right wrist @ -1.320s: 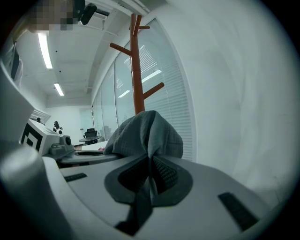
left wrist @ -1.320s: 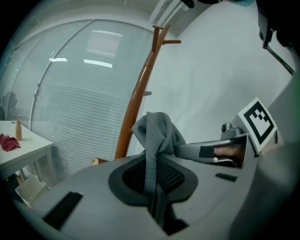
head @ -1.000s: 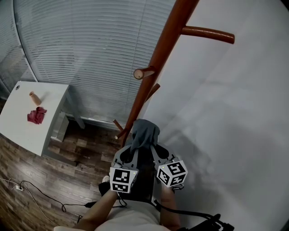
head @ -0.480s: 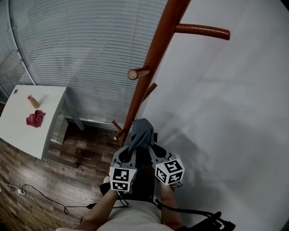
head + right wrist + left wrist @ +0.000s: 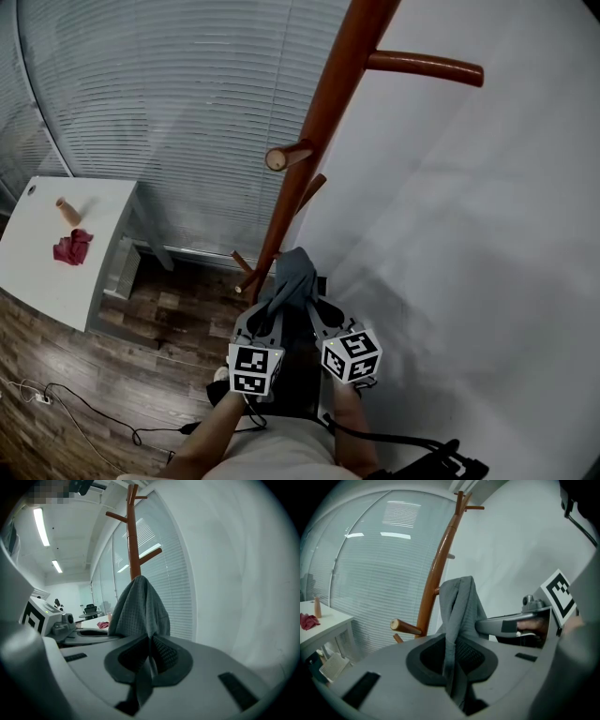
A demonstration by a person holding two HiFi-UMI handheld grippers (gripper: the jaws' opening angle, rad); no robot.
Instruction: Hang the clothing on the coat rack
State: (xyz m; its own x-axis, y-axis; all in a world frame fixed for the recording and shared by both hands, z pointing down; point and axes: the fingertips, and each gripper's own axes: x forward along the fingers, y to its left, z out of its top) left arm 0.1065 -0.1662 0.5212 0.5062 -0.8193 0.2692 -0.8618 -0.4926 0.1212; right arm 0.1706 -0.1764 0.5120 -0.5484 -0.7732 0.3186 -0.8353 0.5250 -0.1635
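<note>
The grey clothing [image 5: 294,277] has barely moved and hangs low by the coat rack [image 5: 317,127]. The left gripper [image 5: 274,309] and right gripper [image 5: 317,307] both pinch it tight. Next, it likely needs lifting onto a peg [image 5: 291,156].

grey waffle-textured clothing [image 5: 295,277] | reddish-brown coat rack [image 5: 323,122] | red cloth [image 5: 71,248] | white table [image 5: 47,277]

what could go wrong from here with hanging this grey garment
1. The left hand-held gripper and right hand-held gripper pinch the grey garment bunched up between them, so no loop may be open to catch a peg.
2. The pegs on the coat rack look short and smooth; it might slide off once released.
</note>
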